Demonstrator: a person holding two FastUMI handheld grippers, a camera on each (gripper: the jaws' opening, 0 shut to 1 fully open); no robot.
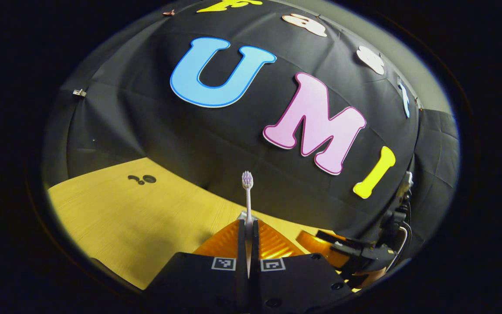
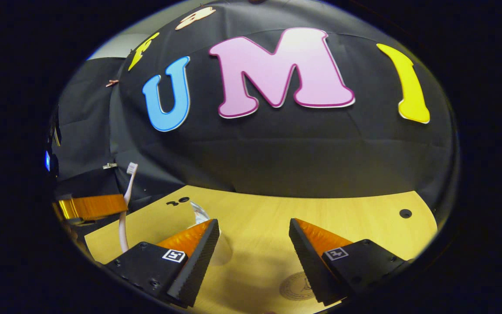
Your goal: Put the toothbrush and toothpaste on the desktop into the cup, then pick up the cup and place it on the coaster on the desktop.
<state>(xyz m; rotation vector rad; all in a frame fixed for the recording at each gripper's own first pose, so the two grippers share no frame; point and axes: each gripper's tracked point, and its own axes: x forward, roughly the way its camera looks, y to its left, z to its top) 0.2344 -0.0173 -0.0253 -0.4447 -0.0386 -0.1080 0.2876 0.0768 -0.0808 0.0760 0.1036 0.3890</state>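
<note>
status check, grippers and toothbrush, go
Left gripper shut on toothbrush, head up, lifted off the desk. Right gripper open, empty, low over desk. Coaster below it. Nothing blocking in sight.

Left gripper is up off the desk w/ fingers pinched tight on a toothbrush, bristles pointing up. Right gripper sits low over the desk, fingers spread wide apart, nothing btwn them.
</note>
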